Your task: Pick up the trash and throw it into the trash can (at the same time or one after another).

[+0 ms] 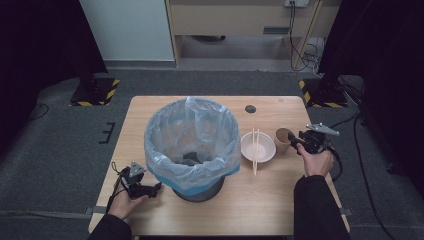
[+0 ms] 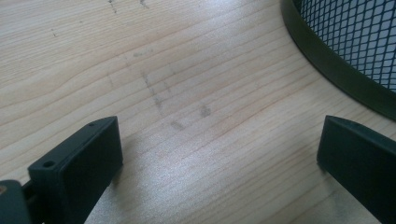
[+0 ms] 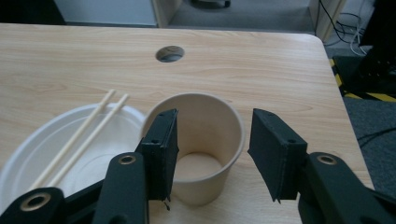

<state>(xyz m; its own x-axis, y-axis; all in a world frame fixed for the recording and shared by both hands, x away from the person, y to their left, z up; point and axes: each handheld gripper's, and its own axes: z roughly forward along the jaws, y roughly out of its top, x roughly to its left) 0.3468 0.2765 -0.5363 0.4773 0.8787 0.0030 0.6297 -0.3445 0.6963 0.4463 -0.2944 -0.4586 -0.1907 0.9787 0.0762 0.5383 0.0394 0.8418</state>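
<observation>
Right tongs (image 3: 212, 156) straddle cup (image 3: 205, 140), seemingly unclamped.

Grey carpet floor (image 1: 50, 150), dark curtains (image 1: 35, 40)

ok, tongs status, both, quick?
Left tongs: open, empty, low over the table beside the bin.
Right tongs: open, jaws on either side of the paper cup, not yet shut on it.

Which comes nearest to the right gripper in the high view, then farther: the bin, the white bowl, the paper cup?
1. Paper cup, right at the right gripper.
2. White bowl, to the cup's left.
3. Bin, mid-table, farthest left.
</observation>
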